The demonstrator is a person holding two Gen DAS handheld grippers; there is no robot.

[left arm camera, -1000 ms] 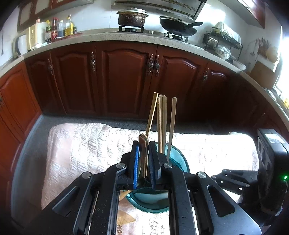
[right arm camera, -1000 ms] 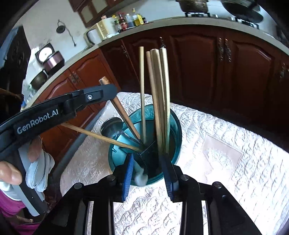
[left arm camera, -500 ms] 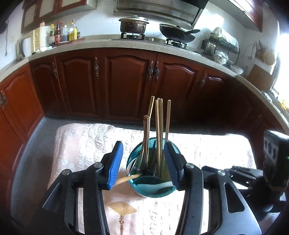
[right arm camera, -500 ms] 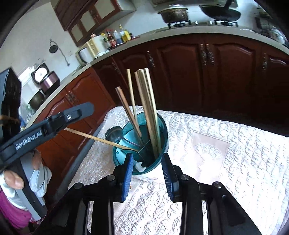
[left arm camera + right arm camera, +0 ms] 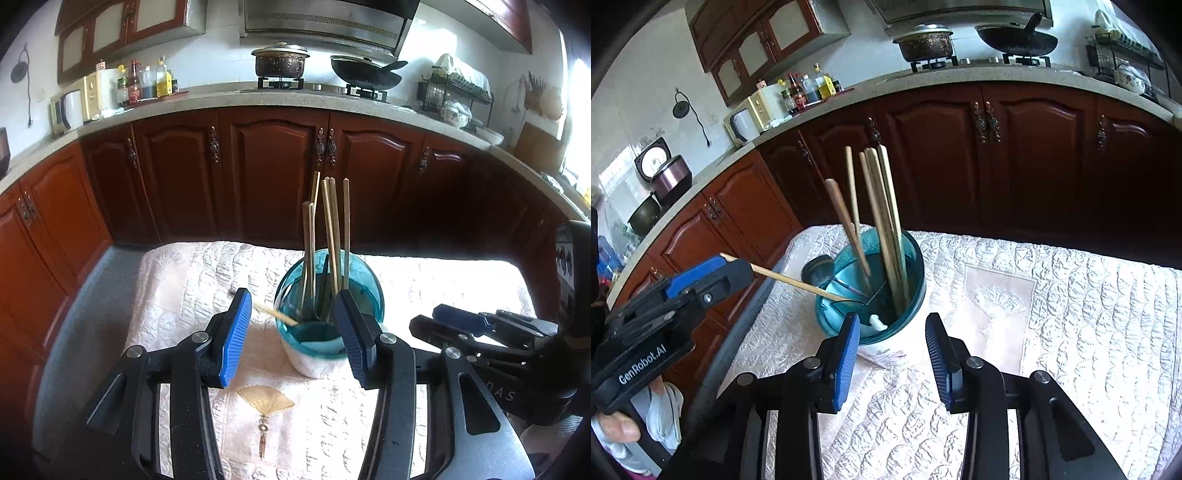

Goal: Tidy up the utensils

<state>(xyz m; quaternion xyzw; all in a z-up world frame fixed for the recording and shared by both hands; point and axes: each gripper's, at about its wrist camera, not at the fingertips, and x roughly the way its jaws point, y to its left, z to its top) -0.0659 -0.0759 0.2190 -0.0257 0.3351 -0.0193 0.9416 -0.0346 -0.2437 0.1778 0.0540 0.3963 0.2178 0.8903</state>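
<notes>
A teal utensil holder [image 5: 364,295] [image 5: 912,273] stands on a quilted white cloth [image 5: 184,273]. Several wooden chopsticks [image 5: 334,229] [image 5: 884,206] stand upright in it. One thin chopstick [image 5: 275,314] [image 5: 798,282] leans out over the rim toward my left gripper. My left gripper [image 5: 291,297] [image 5: 713,273] is open just short of the holder, with that chopstick's free end between its pads but untouched. My right gripper [image 5: 892,323] [image 5: 443,317] faces the holder's near wall; its jaws are opening and nothing is pressed between them.
A dark ladle bowl [image 5: 817,266] lies against the holder's far left side. Dark wooden cabinets [image 5: 277,177] run behind the table under a stone counter with a pot [image 5: 280,61] and a wok [image 5: 365,74]. A gloved hand [image 5: 646,421] holds the left gripper.
The left gripper let go of a brown wooden stick, now standing in the holder, opened wide and drew back. The right gripper also backed away from the holder and widened a little.
</notes>
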